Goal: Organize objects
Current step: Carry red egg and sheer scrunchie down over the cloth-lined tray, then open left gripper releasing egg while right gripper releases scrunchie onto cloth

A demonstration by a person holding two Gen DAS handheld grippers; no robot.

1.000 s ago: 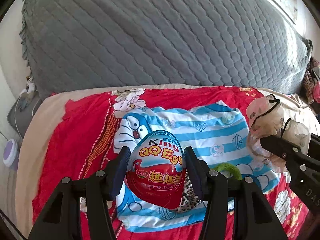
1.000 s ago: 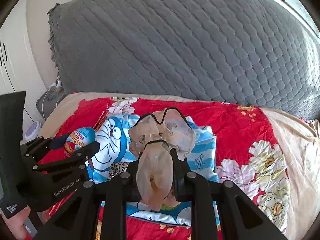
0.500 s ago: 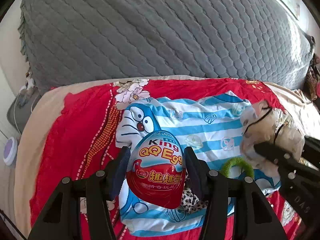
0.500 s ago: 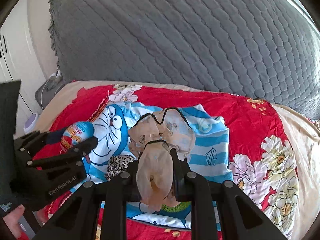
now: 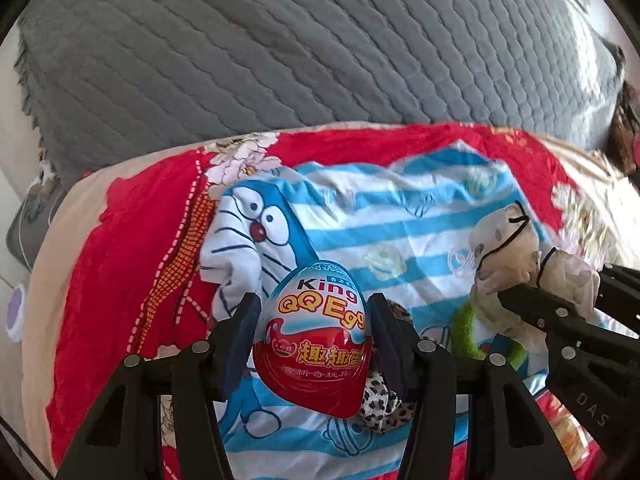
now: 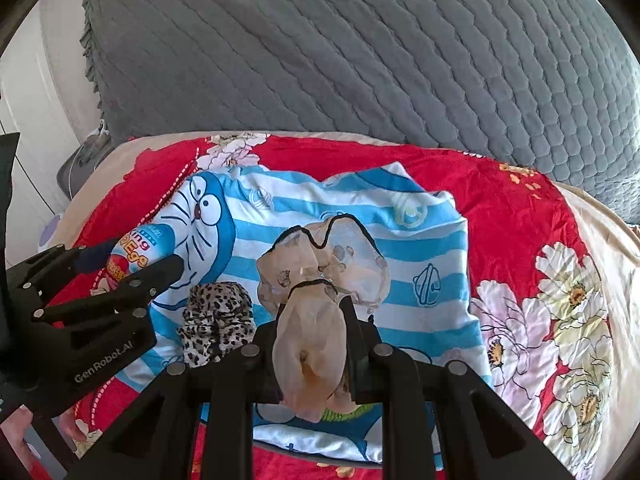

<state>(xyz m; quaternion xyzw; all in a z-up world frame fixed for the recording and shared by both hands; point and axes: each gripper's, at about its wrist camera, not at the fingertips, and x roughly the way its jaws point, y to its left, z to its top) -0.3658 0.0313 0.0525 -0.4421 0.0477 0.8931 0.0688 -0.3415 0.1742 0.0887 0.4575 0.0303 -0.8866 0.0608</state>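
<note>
A grey quilted headboard cover (image 5: 320,52), stitched in a scale-like pattern with a ruffled left edge, fills the upper half of both views. Below it lies the bed, covered by a glossy red sheet (image 6: 508,216) printed with large white flowers and bordered in beige.

On the sheet rests a soft knit cloth (image 5: 400,216) in blue and white stripes with a cartoon cat face at its left end. The cloth is rumpled, with raised folds along its far edge.

The left gripper (image 5: 316,332), of black rigid plastic with bolted linkages, is clamped on a toy egg (image 5: 318,332). The egg is smooth, glossy and ovoid, blue at the pointed top and red at the broad base, printed "King QQ Egg". Both pads press its sides. The egg hangs above the near left part of the striped cloth.

The right gripper (image 6: 312,320) is closed tightly on a sheer beige scrunchie (image 6: 320,280), a ruffled, translucent fabric ring with dark spots and black edging. Its gathered folds bulge above and below the pads, over the middle of the cloth.

A leopard-print scrunchie (image 6: 218,320), puckered and matte, lies on the cloth between the two grippers. A fuzzy green scrunchie (image 5: 464,332) lies partly hidden under the right gripper.
</note>
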